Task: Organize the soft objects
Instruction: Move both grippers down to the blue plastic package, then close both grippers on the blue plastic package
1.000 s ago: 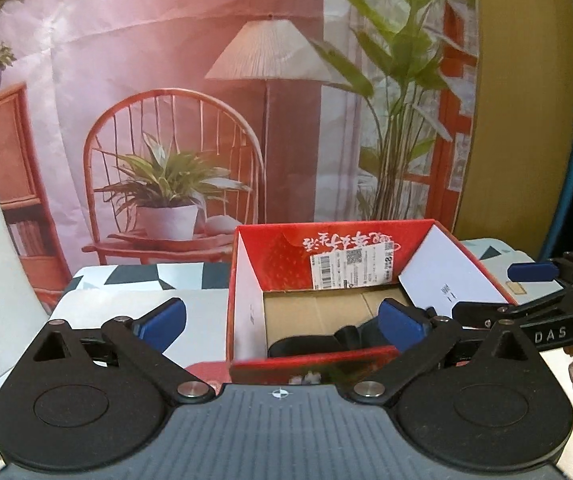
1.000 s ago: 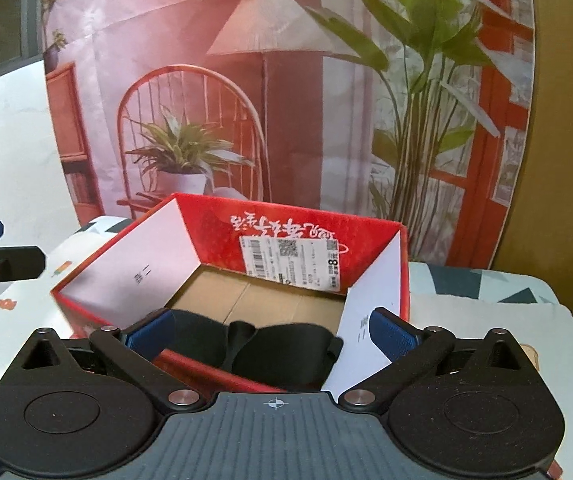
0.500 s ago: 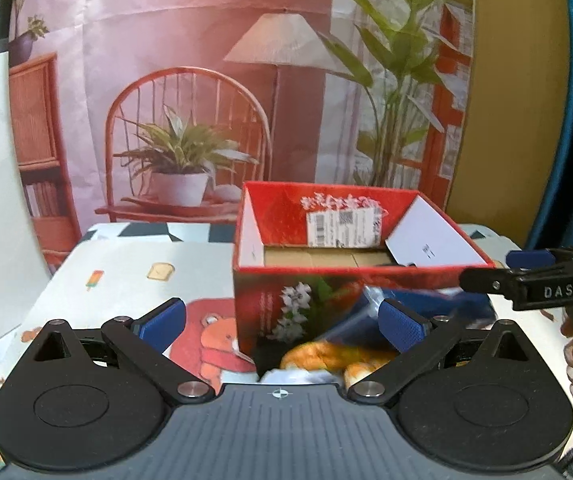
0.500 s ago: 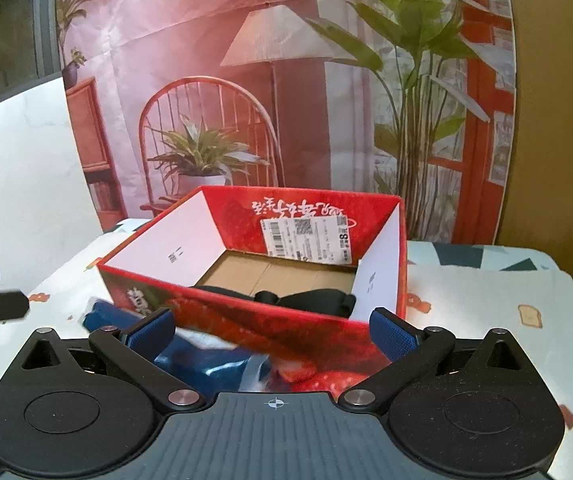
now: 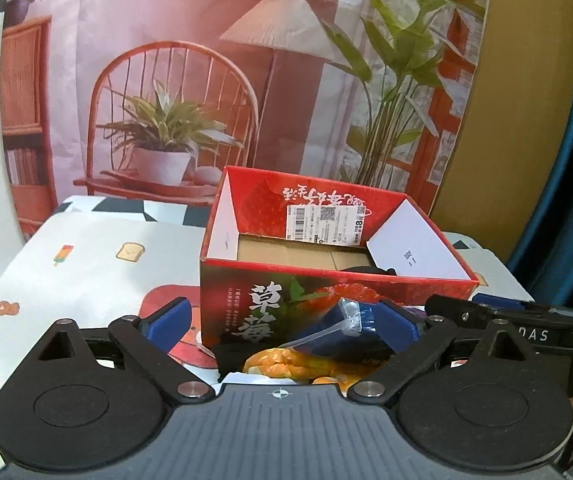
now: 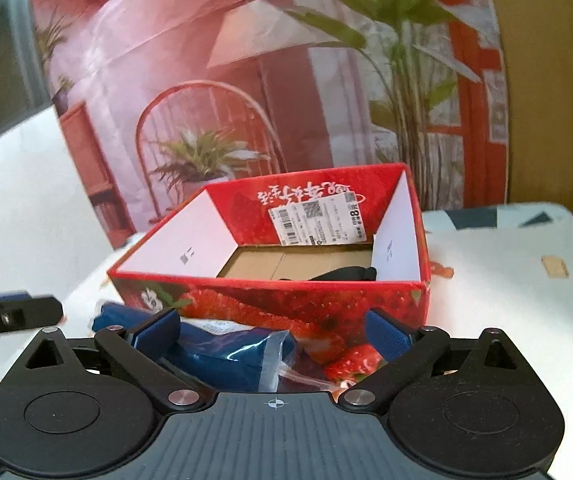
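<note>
A red strawberry-print cardboard box [image 5: 326, 308] [image 6: 286, 300] stands open on the table, with a black soft item [image 5: 366, 269] [image 6: 342, 273] lying inside near its right wall. In front of the box lie a blue item in clear plastic wrap [image 5: 350, 332] [image 6: 222, 354], an orange soft item [image 5: 286, 362] and a black cloth [image 5: 228, 356]. My left gripper [image 5: 282, 320] is open and empty, just above these items. My right gripper [image 6: 272, 330] is open and empty, over the blue wrapped item. The right gripper also shows in the left wrist view [image 5: 526, 328].
The table is covered with a white cloth [image 5: 94, 264] printed with cartoon pictures. A printed backdrop [image 5: 206, 80] of a chair, lamp and plants hangs right behind the table. A white wall panel [image 6: 18, 208] stands at the left.
Both grippers have pulled back from above the box and dropped low in front of it. The pile of soft items in front of the box has come into view.
</note>
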Demonstrator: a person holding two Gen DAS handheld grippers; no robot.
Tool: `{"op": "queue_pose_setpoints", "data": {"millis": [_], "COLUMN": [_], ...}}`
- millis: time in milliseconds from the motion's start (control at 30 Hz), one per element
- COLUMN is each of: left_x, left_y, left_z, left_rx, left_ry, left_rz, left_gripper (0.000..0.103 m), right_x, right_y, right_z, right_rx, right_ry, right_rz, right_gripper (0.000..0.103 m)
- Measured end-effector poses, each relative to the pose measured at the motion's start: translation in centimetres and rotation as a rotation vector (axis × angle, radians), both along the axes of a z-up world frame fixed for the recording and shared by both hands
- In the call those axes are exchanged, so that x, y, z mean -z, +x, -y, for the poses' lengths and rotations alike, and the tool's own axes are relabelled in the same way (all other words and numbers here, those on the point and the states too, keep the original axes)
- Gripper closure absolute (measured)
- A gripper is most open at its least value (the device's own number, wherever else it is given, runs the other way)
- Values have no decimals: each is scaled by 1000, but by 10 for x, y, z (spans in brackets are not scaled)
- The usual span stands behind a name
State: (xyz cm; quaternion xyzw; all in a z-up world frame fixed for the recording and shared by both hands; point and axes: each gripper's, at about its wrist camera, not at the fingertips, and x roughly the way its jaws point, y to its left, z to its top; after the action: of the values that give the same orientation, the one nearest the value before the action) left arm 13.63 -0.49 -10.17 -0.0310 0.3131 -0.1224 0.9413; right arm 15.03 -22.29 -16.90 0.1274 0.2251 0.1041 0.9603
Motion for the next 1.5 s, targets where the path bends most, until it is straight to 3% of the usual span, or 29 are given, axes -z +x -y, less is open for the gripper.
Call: {"op": "queue_pose_setpoints", "data": {"millis": [167, 300, 567, 633, 900, 1500], "left_x": [1, 7, 36, 44, 63, 76], "left_y": [8, 11, 11, 9, -7, -29], "left_z": [4, 4, 9, 10, 16, 15], "left_rx": [7, 30, 55, 64, 92, 111], "left_ry": [-7, -33, -69, -87, -112, -126], "left_rz": [-6, -32, -114, -139, -160, -144], "left_gripper": [14, 24, 41, 51, 51, 53], "right_x": [6, 22, 55, 59, 65, 65], "right_y": [8, 9, -17, -24, -44, -62], "right_z": [4, 1, -4, -6, -15, -23], "right_rx": [34, 3, -5, -9, -62, -97], "right_ry": [59, 59, 95, 99, 39, -31], "right_rz": [-16, -59, -61, -54, -21, 10], "right_gripper": [6, 13, 15, 19, 32, 48]}}
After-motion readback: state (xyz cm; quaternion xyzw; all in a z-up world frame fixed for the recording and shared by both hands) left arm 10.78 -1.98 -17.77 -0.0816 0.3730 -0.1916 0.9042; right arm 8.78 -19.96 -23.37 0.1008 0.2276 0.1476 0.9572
